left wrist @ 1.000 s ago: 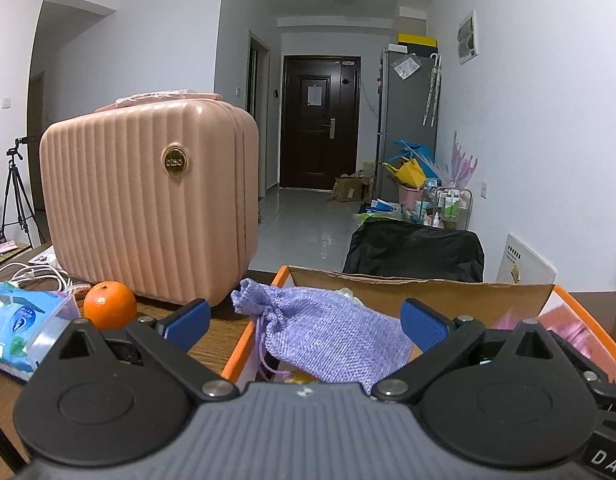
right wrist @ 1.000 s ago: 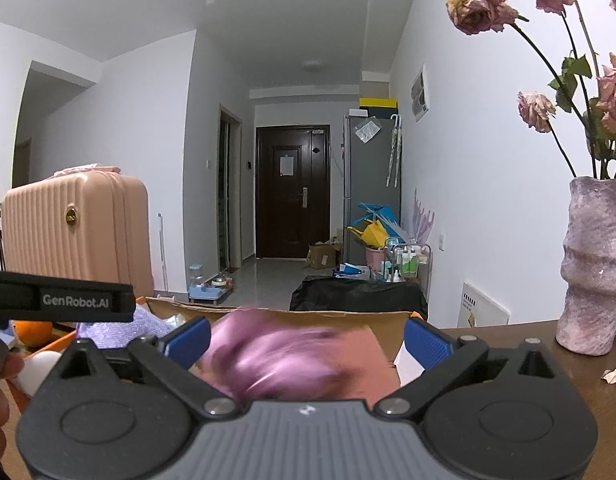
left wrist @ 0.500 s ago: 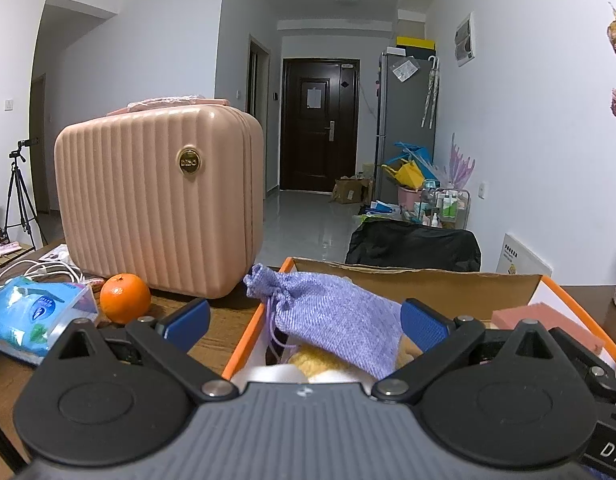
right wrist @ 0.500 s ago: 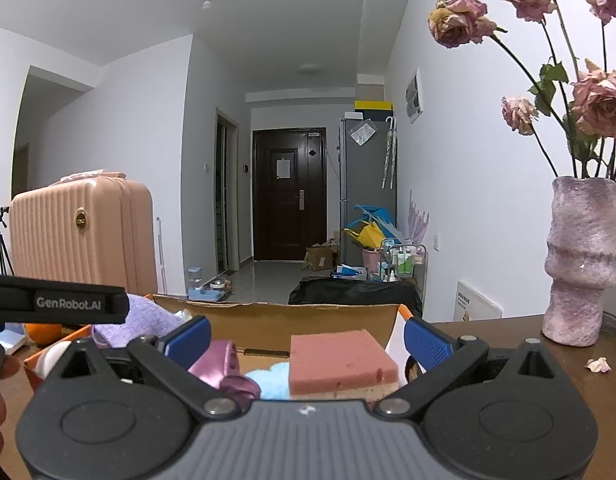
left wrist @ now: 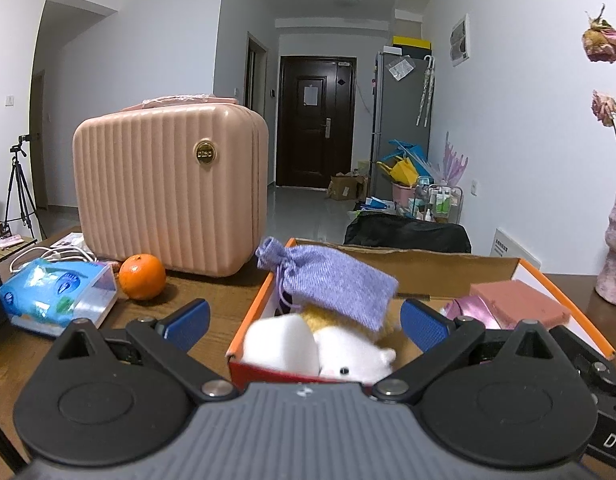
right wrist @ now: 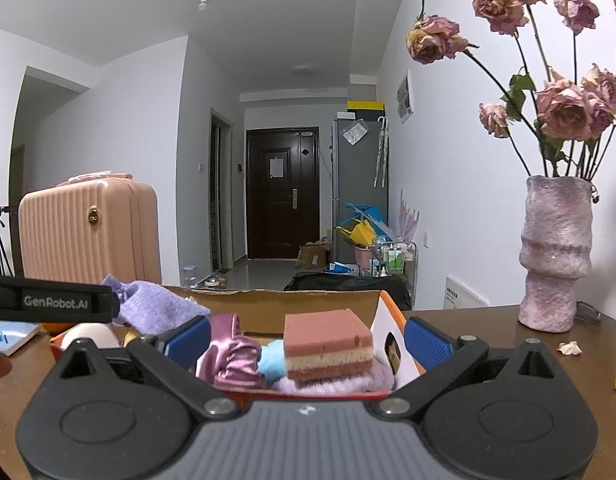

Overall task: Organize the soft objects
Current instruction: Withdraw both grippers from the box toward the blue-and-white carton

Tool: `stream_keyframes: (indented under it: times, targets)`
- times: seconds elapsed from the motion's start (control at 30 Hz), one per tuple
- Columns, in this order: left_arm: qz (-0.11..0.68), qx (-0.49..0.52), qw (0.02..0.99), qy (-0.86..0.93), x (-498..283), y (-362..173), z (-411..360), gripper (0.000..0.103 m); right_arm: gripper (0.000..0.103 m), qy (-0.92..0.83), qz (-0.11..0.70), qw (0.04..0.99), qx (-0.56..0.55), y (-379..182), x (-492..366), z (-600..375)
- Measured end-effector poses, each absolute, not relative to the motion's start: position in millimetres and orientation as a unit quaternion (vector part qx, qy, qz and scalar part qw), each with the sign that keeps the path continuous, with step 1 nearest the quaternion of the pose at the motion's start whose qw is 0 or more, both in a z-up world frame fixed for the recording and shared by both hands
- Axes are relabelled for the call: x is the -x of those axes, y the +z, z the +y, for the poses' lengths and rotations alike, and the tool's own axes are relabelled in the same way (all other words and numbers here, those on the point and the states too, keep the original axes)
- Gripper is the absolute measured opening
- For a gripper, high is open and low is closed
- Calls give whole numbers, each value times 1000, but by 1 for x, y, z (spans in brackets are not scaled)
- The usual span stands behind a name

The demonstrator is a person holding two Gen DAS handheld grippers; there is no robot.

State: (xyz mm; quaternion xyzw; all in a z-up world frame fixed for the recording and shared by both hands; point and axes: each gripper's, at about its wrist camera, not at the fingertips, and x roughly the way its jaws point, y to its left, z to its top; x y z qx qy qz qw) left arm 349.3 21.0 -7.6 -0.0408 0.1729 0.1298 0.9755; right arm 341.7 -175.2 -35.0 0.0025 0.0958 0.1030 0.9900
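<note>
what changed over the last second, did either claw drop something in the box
The right claw let go of the pink satin pouch, a blur between its fingers a second ago; it now lies in the box beside the pink sponge. Both claws pulled back, open. The lavender pouch, suitcase and orange stayed put.

An open cardboard box with orange rim [left wrist: 564, 292] fills the lower centre of both views. Inside, at its left end, a lilac woven drawstring pouch [left wrist: 328, 284] lies tilted atop a white-and-yellow plush toy [left wrist: 348, 354] (partly blurred). At lower centre right, a pink layered sponge block [right wrist: 328, 344] rests flat beside a shiny pink satin scrunchie [right wrist: 231, 354].
</note>
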Motion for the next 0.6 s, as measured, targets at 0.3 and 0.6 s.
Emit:
stream_keyframes:
  times: [0.3, 0.6]
  targets:
    - [187, 37, 974, 123, -314, -12, 16, 103, 103, 106, 105, 989, 3, -36, -305, -182]
    - [201, 34, 972, 112, -279, -14, 14, 103, 103, 116, 119, 986, 8, -36, -272, -189]
